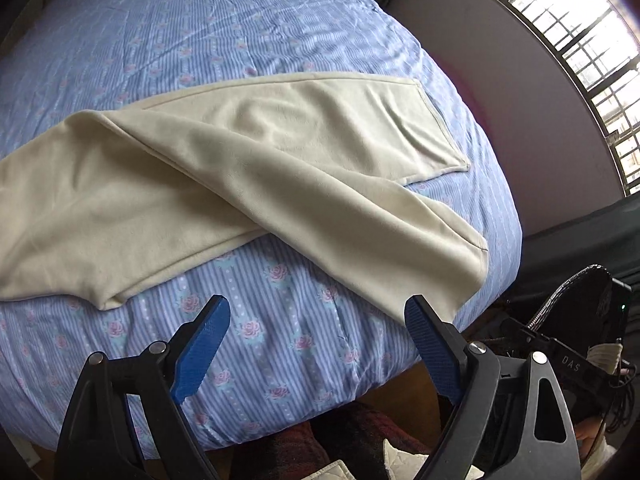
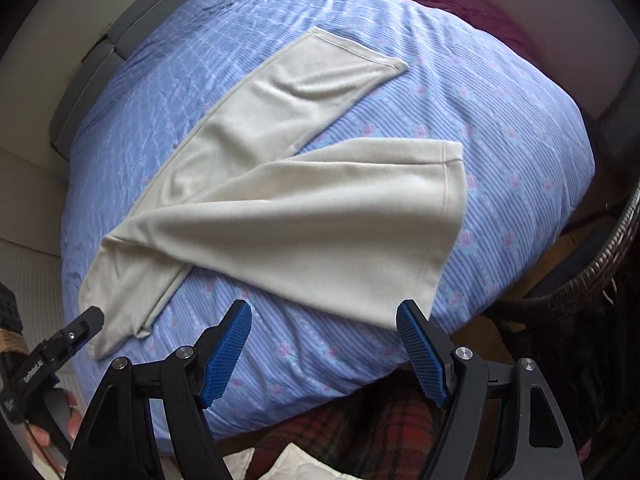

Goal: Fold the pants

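Observation:
Cream pants lie on a blue floral bedspread, their two legs spread apart in a V. My left gripper hovers open over the bed's near edge with only bedspread between its blue pads. The near leg's hem lies just beyond its right fingertip. In the right wrist view the same pants stretch across the bed. My right gripper is open and holds nothing. The near leg's hem corner sits right by its right finger.
A barred window is at the right. A wicker piece stands by the bed's right side. A plaid blanket lies below the near edge, and a pink cloth past the far side. A hand shows at lower left.

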Tool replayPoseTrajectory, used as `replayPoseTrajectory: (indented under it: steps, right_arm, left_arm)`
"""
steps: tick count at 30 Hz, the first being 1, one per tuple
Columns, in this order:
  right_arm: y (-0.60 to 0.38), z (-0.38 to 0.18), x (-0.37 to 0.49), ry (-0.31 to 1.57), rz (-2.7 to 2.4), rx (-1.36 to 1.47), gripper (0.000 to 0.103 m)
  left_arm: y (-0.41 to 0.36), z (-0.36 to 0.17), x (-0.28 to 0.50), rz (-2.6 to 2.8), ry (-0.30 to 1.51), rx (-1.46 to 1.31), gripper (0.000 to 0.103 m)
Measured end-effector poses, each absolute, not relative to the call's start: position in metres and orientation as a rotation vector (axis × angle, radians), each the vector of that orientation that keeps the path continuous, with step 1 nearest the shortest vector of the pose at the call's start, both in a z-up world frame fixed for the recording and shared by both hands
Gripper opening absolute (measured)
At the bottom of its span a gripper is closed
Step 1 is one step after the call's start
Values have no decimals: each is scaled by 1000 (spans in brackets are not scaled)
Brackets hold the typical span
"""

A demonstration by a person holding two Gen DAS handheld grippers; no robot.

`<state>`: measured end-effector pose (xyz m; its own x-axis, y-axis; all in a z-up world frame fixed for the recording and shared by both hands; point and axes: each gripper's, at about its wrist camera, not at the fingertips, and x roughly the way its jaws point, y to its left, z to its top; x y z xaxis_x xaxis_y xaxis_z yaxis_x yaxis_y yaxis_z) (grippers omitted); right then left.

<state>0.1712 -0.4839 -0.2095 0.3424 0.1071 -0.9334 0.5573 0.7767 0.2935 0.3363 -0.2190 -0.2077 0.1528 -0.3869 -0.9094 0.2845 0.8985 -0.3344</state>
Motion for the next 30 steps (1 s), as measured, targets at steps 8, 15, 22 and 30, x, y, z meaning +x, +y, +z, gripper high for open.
replayPoseTrajectory:
  steps: [8, 15, 22, 30]
  right_arm:
    - [-503, -269, 123, 1208, -500, 836, 76]
    - [-517, -327, 121, 1231, -538, 969, 76]
    - [-532, -370, 125, 1215, -574, 1086, 76]
    - [-544, -410, 134, 1218, -537, 1224, 66]
  left_arm:
    - [-251, -263, 359, -530, 1438, 8, 82]
    - [-271, -312, 377, -529, 1523, 17, 77]
    - [-284, -354, 394, -490, 1602, -41, 72]
    - [-299, -355, 399, -524, 1609, -6, 42]
